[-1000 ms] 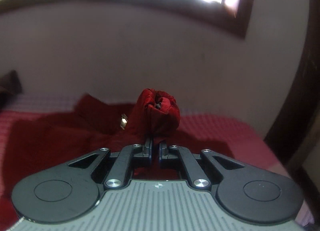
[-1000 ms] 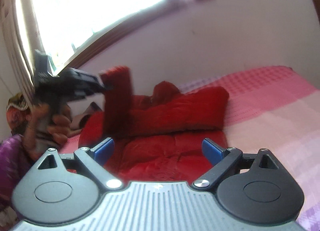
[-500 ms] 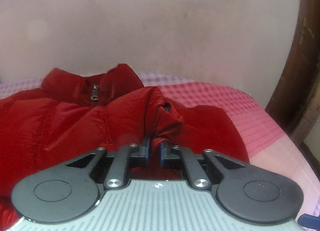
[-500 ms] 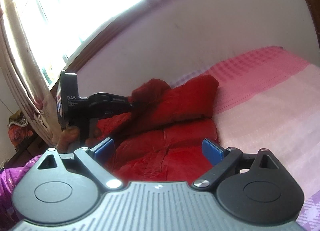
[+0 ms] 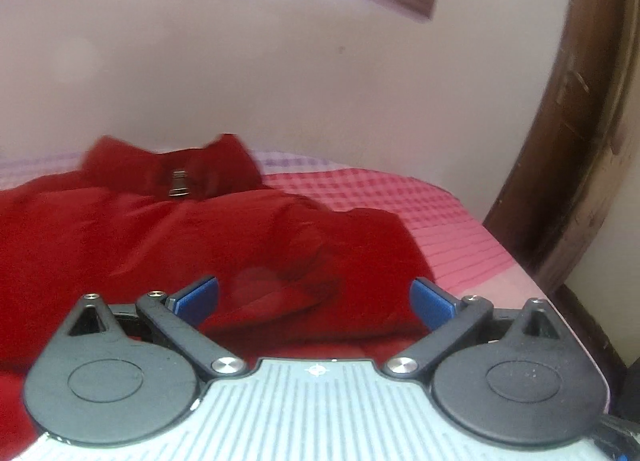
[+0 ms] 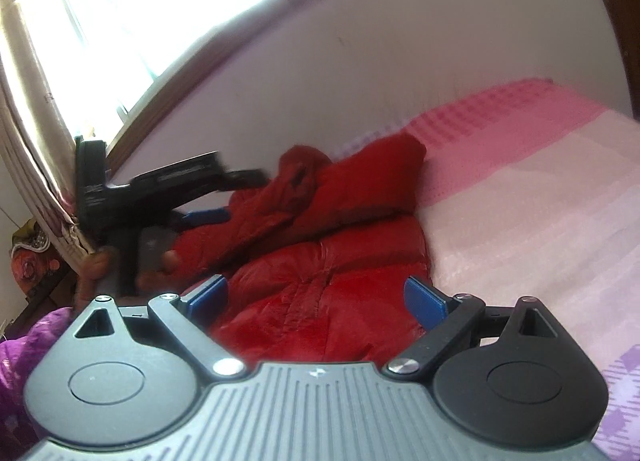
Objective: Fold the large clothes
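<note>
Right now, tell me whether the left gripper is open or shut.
Open. The left gripper has its blue pads spread wide apart with nothing between them; the red jacket's sleeve lies loose on the jacket beyond.

Bare bedspread (image 6: pixel 540 197) right of jacket (image 6: pixel 320 285); wall (image 5: pixel 280 81) behind.

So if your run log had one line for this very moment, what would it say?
left hand-held gripper: open, above sleeve | right hand-held gripper: open, empty | red jacket: on pink bed, sleeve laid across body
</note>
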The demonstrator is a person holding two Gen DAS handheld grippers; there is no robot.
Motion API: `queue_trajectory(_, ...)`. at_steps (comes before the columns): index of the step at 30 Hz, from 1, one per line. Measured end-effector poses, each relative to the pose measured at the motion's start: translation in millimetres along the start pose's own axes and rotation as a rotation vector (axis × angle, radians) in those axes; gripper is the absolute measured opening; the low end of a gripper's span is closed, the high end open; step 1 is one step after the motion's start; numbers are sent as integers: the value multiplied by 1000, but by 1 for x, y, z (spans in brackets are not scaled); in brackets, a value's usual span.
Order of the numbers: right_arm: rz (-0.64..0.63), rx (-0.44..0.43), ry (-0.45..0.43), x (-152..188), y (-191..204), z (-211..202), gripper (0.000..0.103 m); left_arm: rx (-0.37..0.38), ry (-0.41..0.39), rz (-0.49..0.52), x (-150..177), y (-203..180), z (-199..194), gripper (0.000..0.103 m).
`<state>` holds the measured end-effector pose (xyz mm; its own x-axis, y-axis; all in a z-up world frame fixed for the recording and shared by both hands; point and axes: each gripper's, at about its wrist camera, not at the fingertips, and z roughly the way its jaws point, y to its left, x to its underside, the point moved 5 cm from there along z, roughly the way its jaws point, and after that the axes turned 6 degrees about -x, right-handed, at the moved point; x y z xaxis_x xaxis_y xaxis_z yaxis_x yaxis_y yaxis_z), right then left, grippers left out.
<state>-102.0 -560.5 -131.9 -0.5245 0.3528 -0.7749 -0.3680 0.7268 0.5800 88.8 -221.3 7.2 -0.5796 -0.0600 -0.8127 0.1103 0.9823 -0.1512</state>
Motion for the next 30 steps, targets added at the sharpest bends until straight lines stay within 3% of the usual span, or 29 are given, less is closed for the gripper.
queue_trajectory(3,-10,13,6,5,3,-12,96,-8,1,-17,13,27,-38,100)
queue_trajectory(8,12,40,43,26,1,-25,96,-112,18,18,52,64,-87,102)
queue_trajectory(18,36,106,127,68,9,-25,96,-322,68,11,101,99,-116,103)
queue_trajectory(21,3,118,139,78,19,-18,102,-340,91,22,111,102,-115,103)
queue_trajectory(30,-137,220,101,99,39,-10,103,-317,147,10,133,105,-102,103)
